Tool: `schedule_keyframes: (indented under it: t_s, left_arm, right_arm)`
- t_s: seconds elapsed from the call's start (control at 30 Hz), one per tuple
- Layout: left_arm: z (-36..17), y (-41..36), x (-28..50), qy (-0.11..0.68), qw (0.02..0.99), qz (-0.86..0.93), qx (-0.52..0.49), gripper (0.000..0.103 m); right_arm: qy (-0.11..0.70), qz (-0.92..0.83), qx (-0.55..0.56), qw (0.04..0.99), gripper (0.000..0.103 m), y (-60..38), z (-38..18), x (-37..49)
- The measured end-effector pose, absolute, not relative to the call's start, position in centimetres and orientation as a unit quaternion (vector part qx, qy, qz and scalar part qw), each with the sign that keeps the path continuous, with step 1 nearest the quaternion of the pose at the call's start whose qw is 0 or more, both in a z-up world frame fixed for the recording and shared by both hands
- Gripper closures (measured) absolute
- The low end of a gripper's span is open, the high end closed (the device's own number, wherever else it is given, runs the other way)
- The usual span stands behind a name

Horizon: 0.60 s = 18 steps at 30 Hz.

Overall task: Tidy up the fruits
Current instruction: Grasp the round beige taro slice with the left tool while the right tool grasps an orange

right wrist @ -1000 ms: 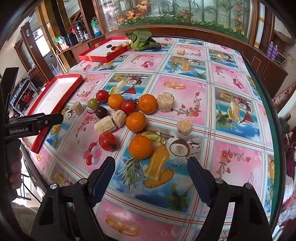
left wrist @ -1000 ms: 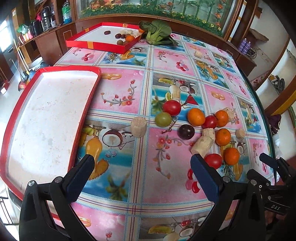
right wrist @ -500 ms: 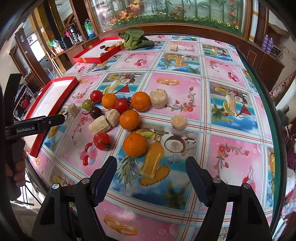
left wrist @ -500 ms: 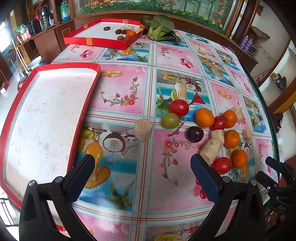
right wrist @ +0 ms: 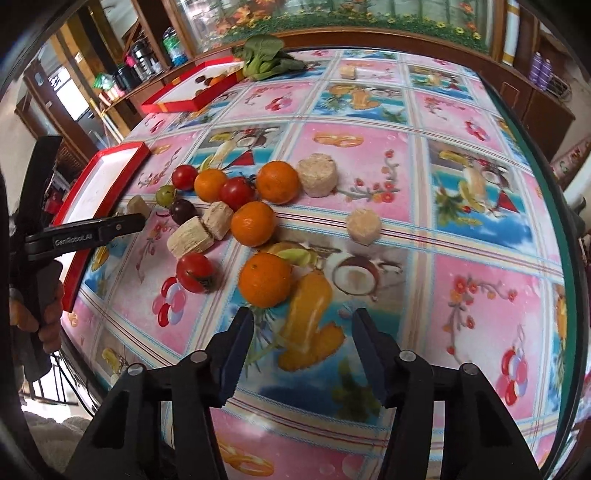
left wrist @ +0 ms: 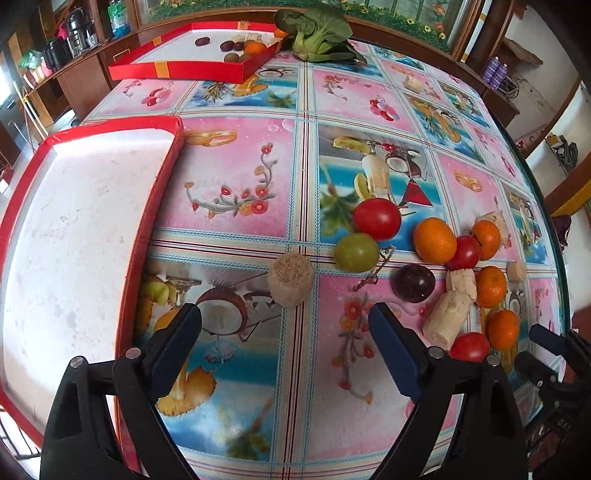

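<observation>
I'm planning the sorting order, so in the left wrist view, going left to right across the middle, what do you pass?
Empty red tray → tan cane stub → green fruit → dark plum → orange → small tan stub near the table's edge.

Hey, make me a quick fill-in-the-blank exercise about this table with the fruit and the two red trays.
1. The near red tray holds ____ fruit.
2. The fruit touching the red tomato on its near side is coloured ____.
3. Nothing lies between the fingers of the left gripper; the nearest piece ahead of it is the tan ____.
4. The leafy vegetable lies beside the ____ red tray.

Missing words: no; green; cylinder; far
</observation>
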State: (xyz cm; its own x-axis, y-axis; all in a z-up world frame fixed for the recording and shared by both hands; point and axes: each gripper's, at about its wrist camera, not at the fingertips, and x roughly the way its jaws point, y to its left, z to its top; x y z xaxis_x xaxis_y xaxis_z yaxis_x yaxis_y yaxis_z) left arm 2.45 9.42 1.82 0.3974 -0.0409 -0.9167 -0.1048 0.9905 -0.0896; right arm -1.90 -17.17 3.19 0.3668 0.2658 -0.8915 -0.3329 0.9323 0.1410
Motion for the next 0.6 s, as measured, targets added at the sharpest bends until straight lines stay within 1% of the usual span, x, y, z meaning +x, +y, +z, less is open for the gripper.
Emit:
schedule_keyframes:
  t_s: [0.13, 0.2, 0.23, 0.27, 0.3, 0.37, 0.4, 0.47, 0.5, 0.53, 0.57, 0.6]
  left_arm:
    - [1.5, 10.1, 3.2, 0.552, 0.829, 0.022, -0.087, 0.011]
    - [1.5, 10.4, 3.5, 0.553, 0.828, 0.025, -0.093, 0.014]
    - [1.3, 10.5, 3.6, 0.554, 0.826, 0.026, -0.095, 0.017]
    - [1.2, 10.7, 3.8, 0.556, 0.825, 0.027, -0.099, 0.022]
    - [1.1, 10.8, 3.9, 0.558, 0.824, 0.028, -0.100, 0.024]
    - [1.2, 10.6, 4.2, 0.554, 0.827, 0.030, -0.089, 0.036]
    - [1.3, 10.5, 4.3, 0.555, 0.827, 0.028, -0.087, 0.041]
    - [1.5, 10.3, 4.5, 0.556, 0.827, 0.024, -0.081, 0.062]
    - [1.5, 10.2, 4.5, 0.557, 0.827, 0.022, -0.080, 0.067]
    - [1.6, 10.1, 4.5, 0.558, 0.826, 0.019, -0.079, 0.078]
    - [1.6, 10.0, 4.5, 0.559, 0.826, 0.018, -0.077, 0.080]
    - [1.6, 9.9, 4.5, 0.560, 0.825, 0.017, -0.073, 0.080]
  right_arm:
    - [0.534, 0.202, -0.049, 0.820, 0.047, -15.1, 2.8, -1.4]
    - [0.533, 0.206, -0.059, 0.818, 0.047, -14.5, 2.6, -1.3]
    - [0.534, 0.207, -0.065, 0.818, 0.047, -14.1, 2.4, -1.1]
    - [0.534, 0.206, -0.067, 0.817, 0.048, -14.0, 2.3, -0.9]
    - [0.535, 0.206, -0.070, 0.816, 0.049, -13.9, 2.2, -0.8]
    - [0.538, 0.205, -0.072, 0.814, 0.053, -13.7, 1.9, -0.5]
    - [0.541, 0.205, -0.071, 0.813, 0.053, -13.7, 1.7, -0.3]
    - [0.545, 0.203, -0.069, 0.810, 0.055, -13.6, 1.3, 0.0]
    - [0.547, 0.202, -0.068, 0.810, 0.057, -13.6, 1.2, 0.1]
    - [0.546, 0.201, -0.069, 0.811, 0.061, -13.6, 1.1, 0.2]
    - [0.543, 0.201, -0.072, 0.812, 0.066, -13.6, 1.1, 0.2]
    - [0.541, 0.204, -0.072, 0.813, 0.066, -13.5, 1.1, 0.3]
